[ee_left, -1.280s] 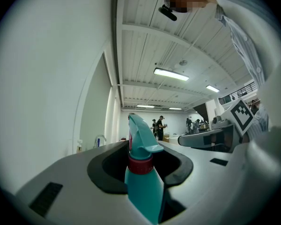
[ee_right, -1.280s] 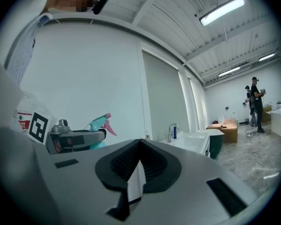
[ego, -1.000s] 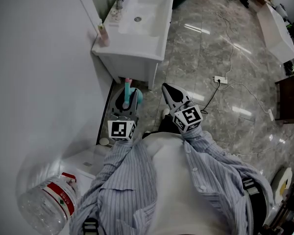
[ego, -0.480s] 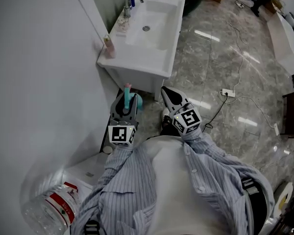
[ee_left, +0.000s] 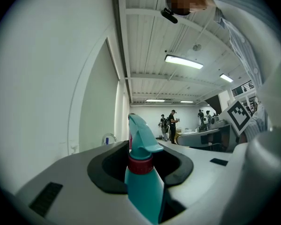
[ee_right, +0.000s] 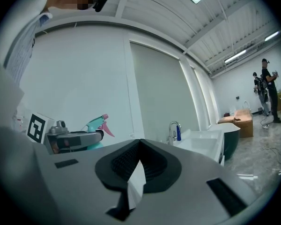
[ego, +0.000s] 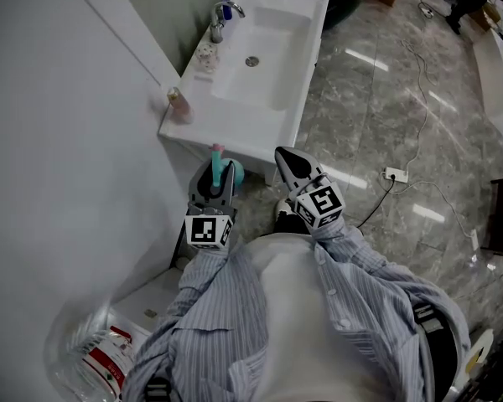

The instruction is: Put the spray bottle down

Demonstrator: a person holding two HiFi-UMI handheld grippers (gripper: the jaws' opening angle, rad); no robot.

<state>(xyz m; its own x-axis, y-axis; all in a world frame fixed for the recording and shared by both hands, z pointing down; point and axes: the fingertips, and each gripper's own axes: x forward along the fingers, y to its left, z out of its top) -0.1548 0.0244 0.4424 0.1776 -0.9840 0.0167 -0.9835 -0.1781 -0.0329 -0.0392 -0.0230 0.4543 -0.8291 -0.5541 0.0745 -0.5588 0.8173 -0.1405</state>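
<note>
A teal spray bottle (ee_left: 143, 184) with a red collar and pink trigger stands upright between the jaws of my left gripper (ee_left: 145, 165), which is shut on its body. In the head view the bottle (ego: 234, 173) and left gripper (ego: 217, 177) hover just in front of the white sink's (ego: 235, 136) near edge. My right gripper (ego: 287, 159) is held level beside it, to the right. It (ee_right: 139, 165) is shut on a small piece of white cloth (ee_right: 136, 185). From the right gripper view the bottle (ee_right: 94, 123) shows at the left.
A faucet (ego: 221, 14) and a small pink bottle (ego: 178, 105) stand on the sink's wall side. A white wall runs along the left. A water jug (ego: 92, 354) lies at bottom left. A power strip (ego: 395, 175) and cables lie on the marble floor.
Both grippers have been carried forward toward the sink, which now lies closer and lower in the head view. The holds on the bottle and the cloth look the same.
</note>
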